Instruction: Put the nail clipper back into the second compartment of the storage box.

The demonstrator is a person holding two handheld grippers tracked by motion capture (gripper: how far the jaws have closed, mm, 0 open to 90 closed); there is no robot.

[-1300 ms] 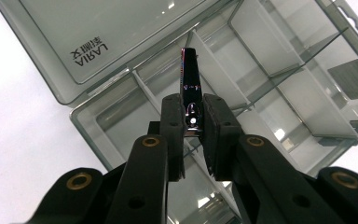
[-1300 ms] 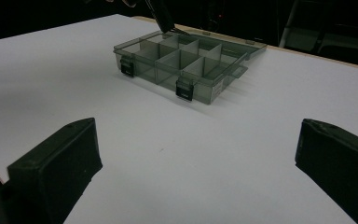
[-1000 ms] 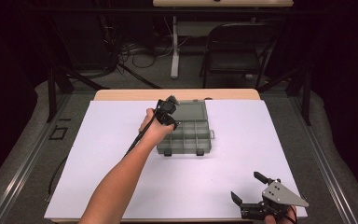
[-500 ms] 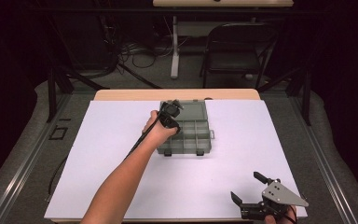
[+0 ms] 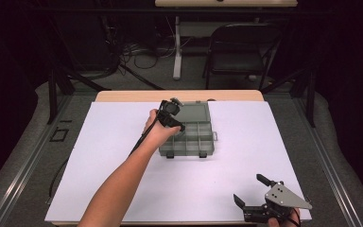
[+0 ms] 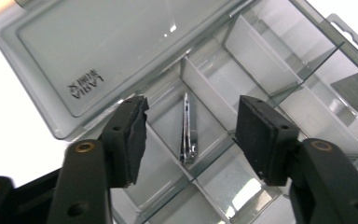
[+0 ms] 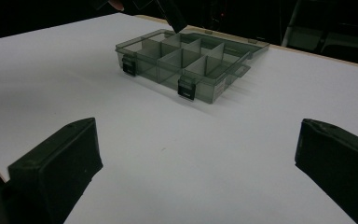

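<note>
Embossed lettering on the clear lid (image 6: 93,51) — upside down (blurred) — cannot be read.

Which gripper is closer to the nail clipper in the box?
Left. The left gripper hangs just above the nail clipper, jaws open around it. The right gripper rests far off at the table's near edge.

A white sheet (image 5: 123,156) is covering a wooden table (image 5: 179,96), leaving a strip of bare wood showing along the far edge. Beyond it a dark folding chair (image 5: 241,52) is standing on the grey floor, next to the white leg of another table (image 5: 177,47). Black cables (image 5: 132,59) are lying tangled on the floor to the left of that leg.
</note>
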